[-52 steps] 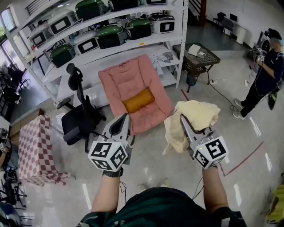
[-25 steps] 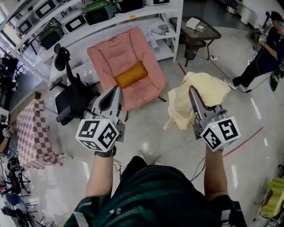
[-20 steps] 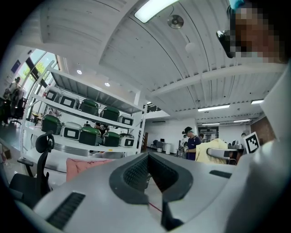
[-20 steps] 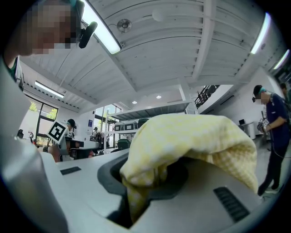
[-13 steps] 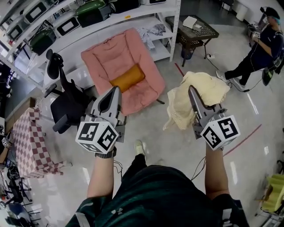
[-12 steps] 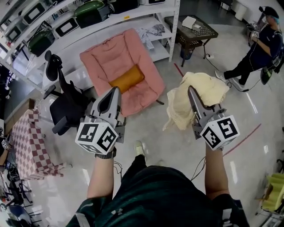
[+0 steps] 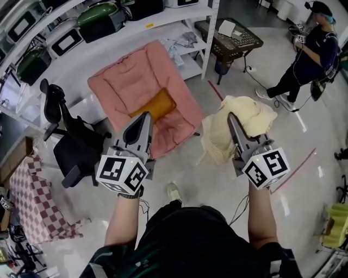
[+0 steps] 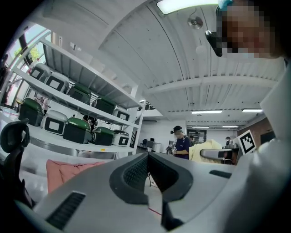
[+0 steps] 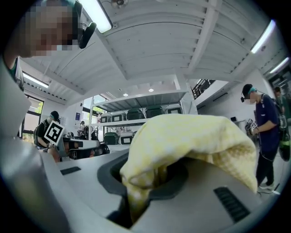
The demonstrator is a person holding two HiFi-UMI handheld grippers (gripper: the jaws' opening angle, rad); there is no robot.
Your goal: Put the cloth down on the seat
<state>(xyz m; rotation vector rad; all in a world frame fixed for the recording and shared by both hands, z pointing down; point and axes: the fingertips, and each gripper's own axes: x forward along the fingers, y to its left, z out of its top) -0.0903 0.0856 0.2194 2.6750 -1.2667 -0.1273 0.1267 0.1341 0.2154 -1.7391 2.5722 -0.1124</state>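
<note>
We had stepped nearer: the office chair (image 7: 70,155) and pink seat (image 7: 128,87) slid left. Our left tool (image 7: 144,116) stayed pinched together, empty; right tool (image 7: 230,117) gripped the cloth (image 7: 250,115) above glossy floor (image 7: 212,179), shelves (image 7: 168,15) behind.

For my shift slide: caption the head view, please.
Right gripper shut on the yellow cloth, left gripper shut and empty, pink seat ahead on the floor.

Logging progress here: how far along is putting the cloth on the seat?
Done: the yellow cloth is picked up, clamped in the right gripper. In hand: it hangs in the air, short of the pink seat. Left: lower it onto the seat and release. The left gripper is shut, empty.
</note>
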